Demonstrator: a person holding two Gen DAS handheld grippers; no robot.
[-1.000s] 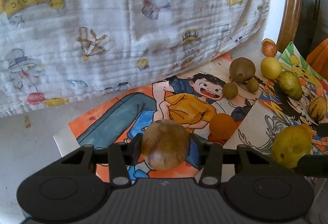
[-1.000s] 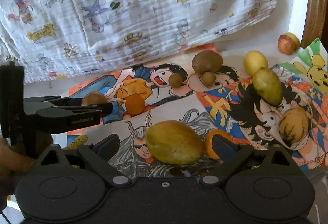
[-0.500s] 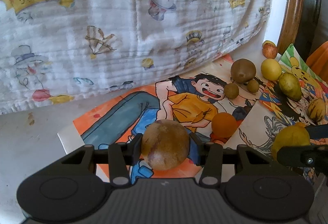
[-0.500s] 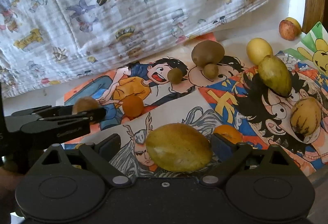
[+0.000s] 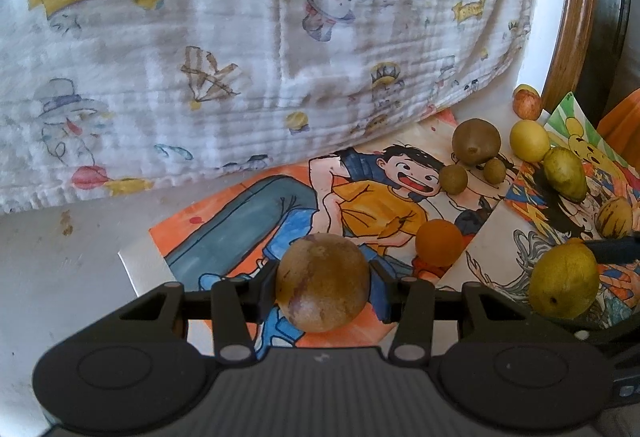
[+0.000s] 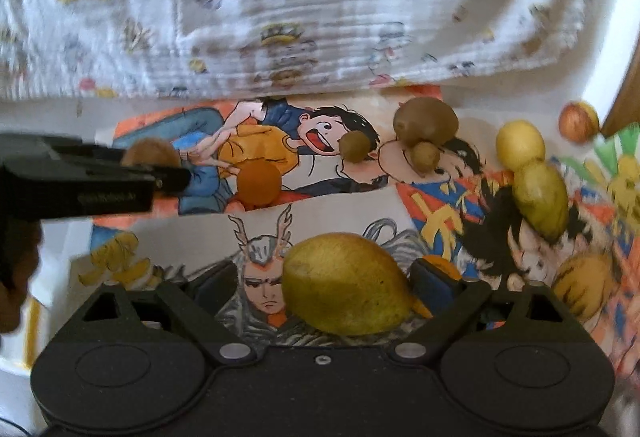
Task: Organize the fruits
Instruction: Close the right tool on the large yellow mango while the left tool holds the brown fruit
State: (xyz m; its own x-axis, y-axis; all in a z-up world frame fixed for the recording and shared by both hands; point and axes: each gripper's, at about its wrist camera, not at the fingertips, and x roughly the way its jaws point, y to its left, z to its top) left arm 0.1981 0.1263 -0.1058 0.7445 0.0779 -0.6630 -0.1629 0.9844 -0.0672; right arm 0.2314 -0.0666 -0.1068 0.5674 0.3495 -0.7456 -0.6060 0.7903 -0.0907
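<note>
Each gripper holds a fruit above the cartoon posters.

The left gripper (image 5: 322,287) has its jaws pinching a round brown fruit (image 5: 322,283); the right gripper (image 6: 347,287) has its jaws spread, touching a yellow-green fruit (image 6: 347,283) only on its right side. Past them on the posters (image 5: 280,197) lies an orange fruit (image 5: 439,241), then two small brown fruits (image 5: 453,177) touching a larger brown one (image 5: 476,141), with a yellow fruit (image 5: 529,140) and green fruit (image 5: 565,173) to the right. Farthest back, a printed cloth (image 5: 240,37) hangs over the surface (image 5: 60,257).
</note>
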